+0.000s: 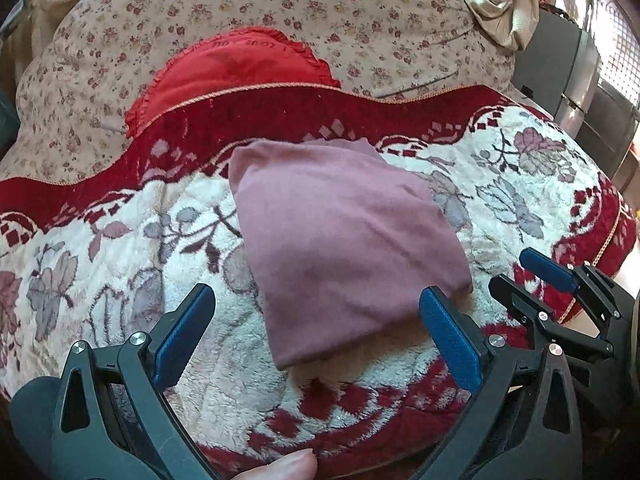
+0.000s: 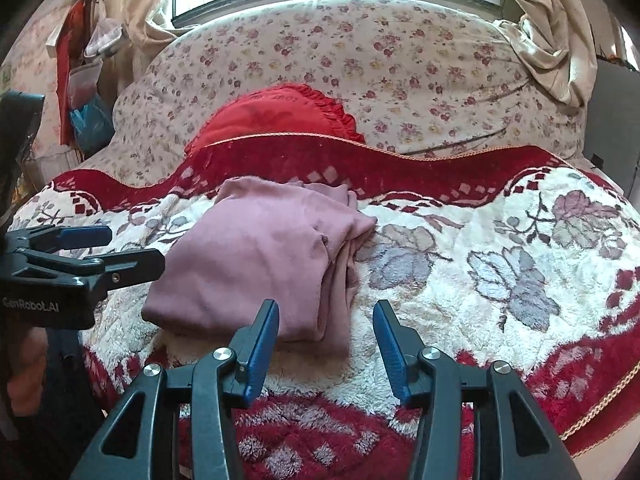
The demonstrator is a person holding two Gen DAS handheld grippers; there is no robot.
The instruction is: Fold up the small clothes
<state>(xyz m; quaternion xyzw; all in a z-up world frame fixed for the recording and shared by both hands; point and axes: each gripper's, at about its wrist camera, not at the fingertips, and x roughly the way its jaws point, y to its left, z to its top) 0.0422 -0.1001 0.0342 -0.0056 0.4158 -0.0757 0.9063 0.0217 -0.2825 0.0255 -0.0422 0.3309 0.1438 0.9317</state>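
A folded pink garment (image 1: pixel 340 240) lies on the red and white floral blanket (image 1: pixel 520 184). It also shows in the right wrist view (image 2: pixel 256 264), with stacked folded edges on its right side. My left gripper (image 1: pixel 318 308) is open and empty, its fingers on either side of the garment's near corner. My right gripper (image 2: pixel 326 320) is open and empty, just in front of the garment's near right corner. The right gripper also shows at the right of the left wrist view (image 1: pixel 520 268). The left gripper shows at the left of the right wrist view (image 2: pixel 120 248).
A red frilled cushion (image 1: pixel 240 68) lies behind the blanket's red border, against a large floral quilt (image 1: pixel 320 4). Curtains (image 2: pixel 552 28) and a window are at the back. A grey cabinet (image 1: pixel 576 80) stands at the right. The blanket edge drops off near the front right.
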